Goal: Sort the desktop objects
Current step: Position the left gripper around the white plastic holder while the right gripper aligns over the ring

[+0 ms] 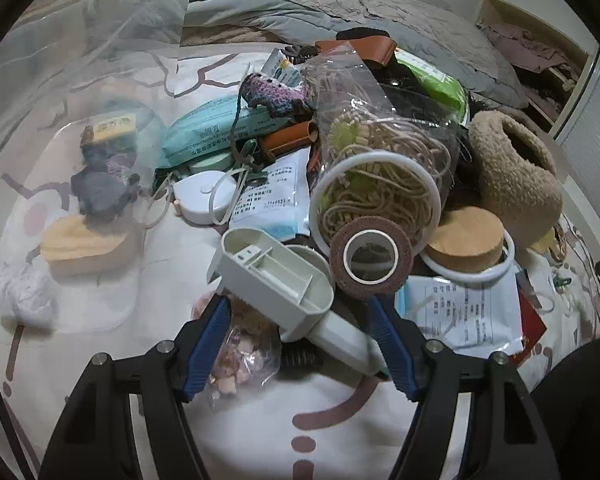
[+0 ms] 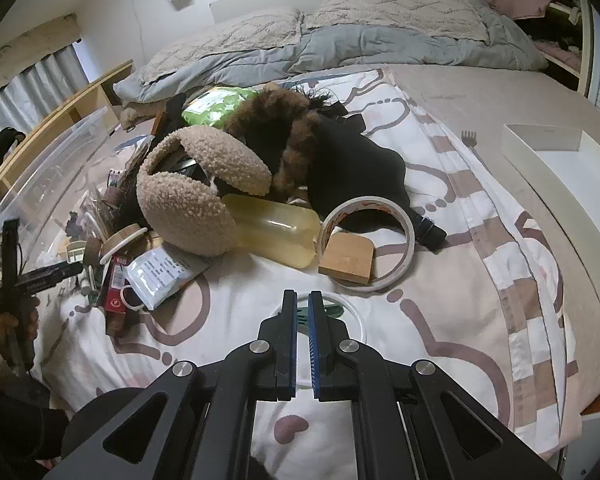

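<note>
Your left gripper [image 1: 300, 340] has its blue-padded jaws spread on either side of a pale grey-white plastic tool with an open, compartmented oblong head and a tapering handle [image 1: 280, 284], low in the centre of the left wrist view. Neither pad presses on it, so I judge it lies on the heap rather than in a grip; the jaws straddle its handle, the narrowest part, which would be the natural place to take or leave it.

The tool looks rigid and light; its hollow head faces up and leans against a brown roll of fabric tape [image 1: 372, 256] just to its right. Beneath the handle sits a clear bag of small pinkish pieces [image 1: 240, 360].

Behind the tape, a clear bag of beige cord [image 1: 384, 168] and a cork-coloured round lid [image 1: 466, 240] crowd the middle right, with a fluffy beige earmuff [image 1: 516, 176] beyond. A clear plastic bin [image 1: 80, 160] fills the left side, probably the sorting target.

Your right gripper [image 2: 303, 316] rests with jaws pressed together over a white ring [image 2: 358, 322] on the patterned bed sheet [image 2: 440, 320], lower centre of its view; whether it pinches anything I cannot tell.
</note>
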Available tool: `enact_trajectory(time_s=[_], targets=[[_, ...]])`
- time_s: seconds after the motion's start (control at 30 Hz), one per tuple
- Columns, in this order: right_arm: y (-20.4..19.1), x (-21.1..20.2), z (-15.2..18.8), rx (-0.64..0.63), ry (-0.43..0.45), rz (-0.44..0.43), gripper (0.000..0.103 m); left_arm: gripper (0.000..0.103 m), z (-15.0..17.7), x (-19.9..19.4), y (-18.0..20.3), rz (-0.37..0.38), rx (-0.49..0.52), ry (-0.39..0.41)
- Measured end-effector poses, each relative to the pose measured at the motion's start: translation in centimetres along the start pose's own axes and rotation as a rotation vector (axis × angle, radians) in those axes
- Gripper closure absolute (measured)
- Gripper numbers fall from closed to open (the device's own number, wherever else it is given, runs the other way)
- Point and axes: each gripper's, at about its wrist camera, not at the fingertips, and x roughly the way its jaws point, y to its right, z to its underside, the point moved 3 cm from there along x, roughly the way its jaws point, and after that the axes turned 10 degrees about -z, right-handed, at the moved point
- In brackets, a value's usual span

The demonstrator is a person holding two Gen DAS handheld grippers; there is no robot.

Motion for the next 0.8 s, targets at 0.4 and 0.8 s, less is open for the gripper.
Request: enact_trajectory(time_s=[0.4,0.8], targets=[[1.1,-0.8,0.3,0.020,0.003,0.020,0.097,0.078,0.9,-2.6,-1.1,0.047,0.057,0.045],[1.4,1.2,1.8,0.039,-0.062,0.049,0.097,0.078,3.9,-6.7,-2.2,0.256,0.117,0.055]])
